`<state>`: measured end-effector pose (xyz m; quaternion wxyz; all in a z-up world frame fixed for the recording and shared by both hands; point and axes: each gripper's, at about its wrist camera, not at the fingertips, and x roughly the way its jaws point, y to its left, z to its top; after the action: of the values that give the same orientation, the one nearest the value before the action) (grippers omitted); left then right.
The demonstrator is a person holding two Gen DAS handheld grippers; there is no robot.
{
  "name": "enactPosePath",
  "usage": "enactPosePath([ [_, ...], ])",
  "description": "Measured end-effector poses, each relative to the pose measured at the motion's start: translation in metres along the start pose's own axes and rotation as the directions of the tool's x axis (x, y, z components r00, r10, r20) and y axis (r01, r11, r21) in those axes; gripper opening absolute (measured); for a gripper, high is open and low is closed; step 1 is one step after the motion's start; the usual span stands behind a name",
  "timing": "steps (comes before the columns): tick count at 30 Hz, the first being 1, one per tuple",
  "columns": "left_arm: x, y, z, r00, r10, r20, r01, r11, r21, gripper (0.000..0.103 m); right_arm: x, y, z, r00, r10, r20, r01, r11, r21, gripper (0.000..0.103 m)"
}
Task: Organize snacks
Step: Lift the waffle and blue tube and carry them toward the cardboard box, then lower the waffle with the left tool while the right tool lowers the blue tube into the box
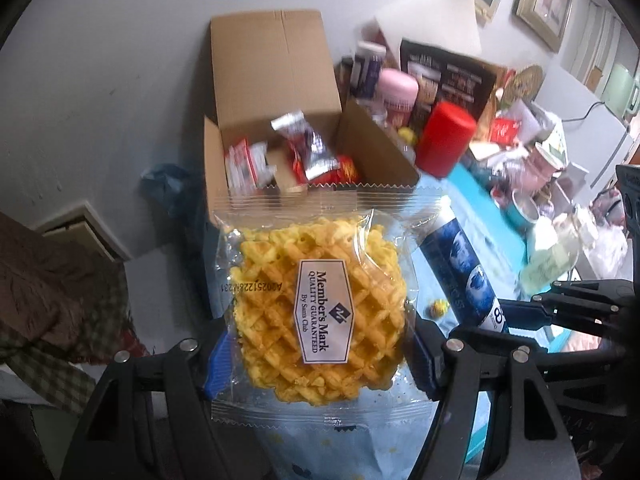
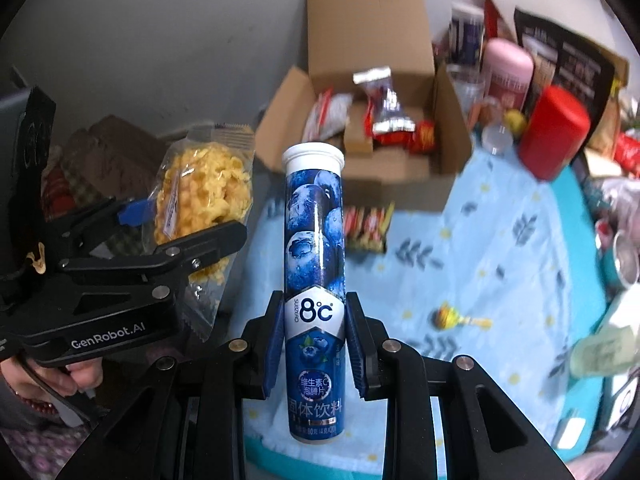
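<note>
My left gripper (image 1: 318, 360) is shut on a clear packet holding a yellow waffle (image 1: 320, 312), held up in the air. The same waffle packet (image 2: 200, 196) and left gripper (image 2: 180, 220) show at the left of the right wrist view. My right gripper (image 2: 316, 344) is shut on a blue tube with a white cap (image 2: 314, 264), upright between its blue pads (image 2: 276, 344). That blue tube (image 1: 460, 264) also appears to the right of the waffle. Behind both stands an open cardboard box (image 1: 280, 80) with several wrapped snacks (image 1: 304, 152) inside; the box (image 2: 372, 12) faces the tube.
A light blue patterned cloth (image 2: 500, 248) covers the table. On it lie a striped snack pack (image 2: 368, 228) and a small lollipop (image 2: 452, 316). A red container (image 2: 556, 132), a pink jar (image 2: 508, 68) and much clutter crowd the right side. A hand (image 2: 52, 384) holds the left gripper.
</note>
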<state>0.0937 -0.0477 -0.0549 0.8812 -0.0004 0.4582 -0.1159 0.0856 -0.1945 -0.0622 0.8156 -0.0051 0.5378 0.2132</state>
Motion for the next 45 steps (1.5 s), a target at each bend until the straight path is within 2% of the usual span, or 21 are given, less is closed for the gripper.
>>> enactPosePath([
  [8,-0.006,0.016,0.038,0.999,0.001,0.037,0.000,1.000,-0.014,0.071,-0.016,-0.002,0.037,0.998,-0.011,0.067,0.009,1.000,0.029,0.028],
  [12,-0.001,0.024,0.055,0.999,-0.035,0.027,0.036,0.998,-0.045,0.071,-0.016,-0.009,0.056,0.996,0.004,0.089,-0.010,0.998,0.059,0.028],
  [14,0.002,0.028,0.066,0.999,-0.029,0.031,0.030,0.998,-0.049,0.071,-0.014,-0.013,0.066,0.995,0.022,0.097,-0.029,0.997,0.065,0.028],
  [22,0.024,0.033,0.103,0.998,0.009,0.060,-0.009,1.000,-0.006,0.071,-0.001,-0.027,0.103,0.993,0.005,0.118,-0.010,0.999,0.042,0.028],
  [38,0.119,0.042,0.150,0.999,0.032,0.014,-0.032,0.999,-0.030,0.071,0.084,-0.092,0.156,0.997,-0.011,0.081,0.007,0.998,0.058,0.028],
  [45,0.166,0.036,0.156,0.998,0.055,0.007,-0.055,0.998,-0.001,0.071,0.134,-0.111,0.165,0.997,-0.064,0.045,0.062,0.997,0.055,0.028],
])
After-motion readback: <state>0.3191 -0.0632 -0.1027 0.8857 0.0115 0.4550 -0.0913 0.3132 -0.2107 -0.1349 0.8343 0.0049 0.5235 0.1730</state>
